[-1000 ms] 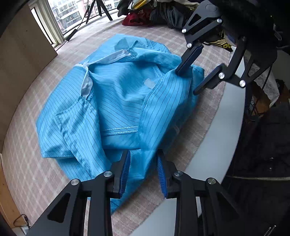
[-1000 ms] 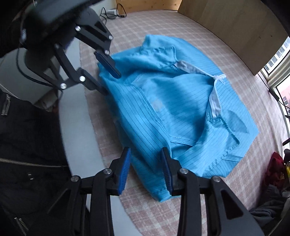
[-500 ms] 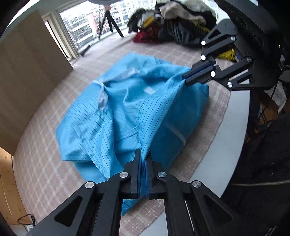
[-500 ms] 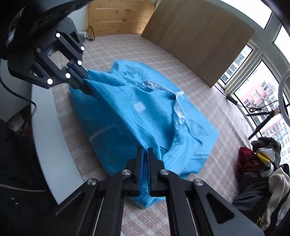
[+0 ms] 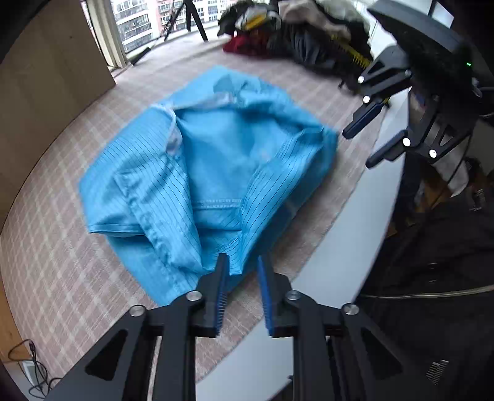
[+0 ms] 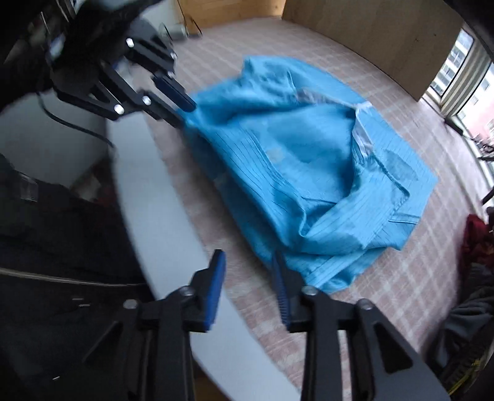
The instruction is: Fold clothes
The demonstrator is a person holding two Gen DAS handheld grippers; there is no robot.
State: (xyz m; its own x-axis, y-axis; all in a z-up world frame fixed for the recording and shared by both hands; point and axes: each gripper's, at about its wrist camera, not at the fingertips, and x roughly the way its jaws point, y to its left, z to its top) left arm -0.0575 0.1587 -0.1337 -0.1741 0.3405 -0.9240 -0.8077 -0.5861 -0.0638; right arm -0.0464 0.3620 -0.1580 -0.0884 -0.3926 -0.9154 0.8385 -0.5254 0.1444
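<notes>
A blue pinstriped shirt (image 5: 210, 166) lies crumpled on the checked tablecloth (image 5: 55, 253); its near side is folded up over the middle. My left gripper (image 5: 242, 277) hovers above the shirt's near corner. Its jaws are opening, and the corner sits just behind the fingertips with no pad pressing it. The right wrist view shows this left gripper (image 6: 185, 114) at the shirt's (image 6: 293, 160) far-left edge. My right gripper (image 6: 247, 277) is also opening, with only tablecloth between its pads and the shirt's hem beside its right finger. Seen from the left wrist, that right gripper (image 5: 358, 148) hangs just off the shirt's right corner.
A pile of dark, red and pale clothes (image 5: 296, 34) lies at the table's far end. A wooden board (image 5: 46, 80) stands along the far side, with a window (image 5: 136, 21) past it. The white table rim (image 5: 345, 240) and a person's dark jacket (image 5: 438, 277) are close by.
Both grippers shut on the shirt's near edge, lifted it, then opened and let it drop. The shirt now lies more bunched, and both grippers sit higher.
</notes>
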